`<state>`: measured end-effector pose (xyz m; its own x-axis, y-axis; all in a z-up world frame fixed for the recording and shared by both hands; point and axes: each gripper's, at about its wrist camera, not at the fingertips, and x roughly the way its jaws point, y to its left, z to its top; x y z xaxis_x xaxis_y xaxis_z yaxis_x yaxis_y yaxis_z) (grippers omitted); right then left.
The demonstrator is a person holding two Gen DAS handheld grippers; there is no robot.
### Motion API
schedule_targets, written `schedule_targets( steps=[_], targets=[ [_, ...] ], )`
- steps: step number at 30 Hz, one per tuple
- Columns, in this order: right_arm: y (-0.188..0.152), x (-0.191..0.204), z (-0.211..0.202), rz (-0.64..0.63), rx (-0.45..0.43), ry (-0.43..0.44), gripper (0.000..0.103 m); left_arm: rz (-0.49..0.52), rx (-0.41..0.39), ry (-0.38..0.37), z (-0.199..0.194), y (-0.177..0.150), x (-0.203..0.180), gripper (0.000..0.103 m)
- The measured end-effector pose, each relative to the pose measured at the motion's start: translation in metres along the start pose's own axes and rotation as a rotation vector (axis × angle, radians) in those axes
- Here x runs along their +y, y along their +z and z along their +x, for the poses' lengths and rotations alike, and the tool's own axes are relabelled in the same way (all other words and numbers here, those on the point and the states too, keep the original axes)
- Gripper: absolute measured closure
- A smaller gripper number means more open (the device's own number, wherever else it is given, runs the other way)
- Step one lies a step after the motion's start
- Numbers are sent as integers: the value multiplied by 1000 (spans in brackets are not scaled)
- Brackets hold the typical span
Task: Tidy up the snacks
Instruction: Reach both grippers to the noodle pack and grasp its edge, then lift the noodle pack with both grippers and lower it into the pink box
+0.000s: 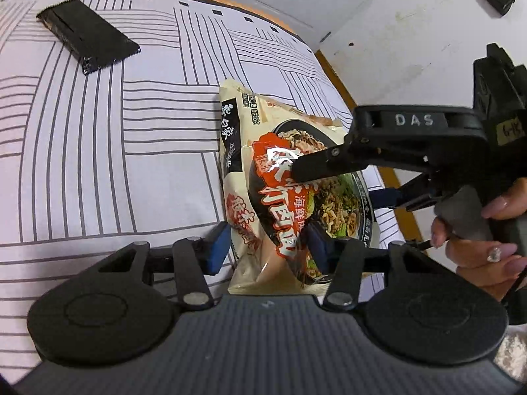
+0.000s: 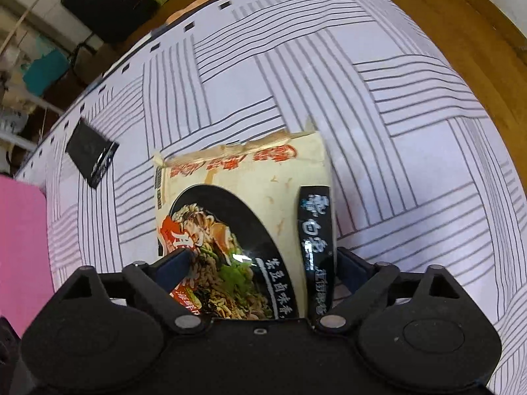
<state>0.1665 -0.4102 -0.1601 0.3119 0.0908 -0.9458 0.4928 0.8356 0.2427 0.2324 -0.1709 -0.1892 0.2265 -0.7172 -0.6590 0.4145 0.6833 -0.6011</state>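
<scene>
**Left wrist and right wrist views: two-gripper handling of a noodle packet**

Left wrist view shows an instant-noodle packet (image 1: 290, 197), cream with a printed black bowl and red lettering, lying across the striped tablecloth (image 1: 98, 164) near the table's right edge. The left gripper (image 1: 266, 247) straddles the packet's near end: its blue pads (image 1: 215, 250) stand wide apart, one at the packet's left border and one over the printed face, with no visible squeeze on the film. Its jaws therefore read as spread and not yet clamped. The right gripper (image 1: 342, 177) enters from the right, one black finger above the packet and one blue-padded finger below its edge, the person's hand (image 1: 484, 230) on the trigger. In the right wrist view the packet (image 2: 250, 217) runs back between the right gripper's (image 2: 263, 266) fingers, which appear to pinch it; the far end rises off the cloth. A black snack packet (image 1: 87, 38) lies well apart at the far left, and a pink object (image 2: 19, 247) borders the table.

Judged step: transfer or joint lift of the noodle packet toward its sorted place. The next move calls for the left jaws to narrow onto the packet, or to withdraw, before the right gripper carries it; crinkled film may slip.
</scene>
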Motion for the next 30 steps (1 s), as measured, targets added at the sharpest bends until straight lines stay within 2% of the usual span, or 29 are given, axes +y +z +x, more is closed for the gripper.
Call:
schedule_targets(
  steps=[6,9,15,19,26,30],
  targets=[
    [1,-5,10,-5,1,39,0,31,-34,-2,5,-7,-3,56],
    [-1,-3,9,-27,-21,45,0,-4,-58,-37,5,-12,5,57],
    [-10,3,-9,-74,-72,41,15,-3,-76,-32,-1,-17,2,59],
    [-17,6,-17,-96,-76,62,21,-78,-49,-78,-6,-14,15,58],
    [-27,21,-24,-132,-43,108,22,-58,-34,-43,-26,-16,11,59],
    [-36,25,-28,-114,-17,141,22,-14,-58,-7,-45,-20,7,58]
  ],
)
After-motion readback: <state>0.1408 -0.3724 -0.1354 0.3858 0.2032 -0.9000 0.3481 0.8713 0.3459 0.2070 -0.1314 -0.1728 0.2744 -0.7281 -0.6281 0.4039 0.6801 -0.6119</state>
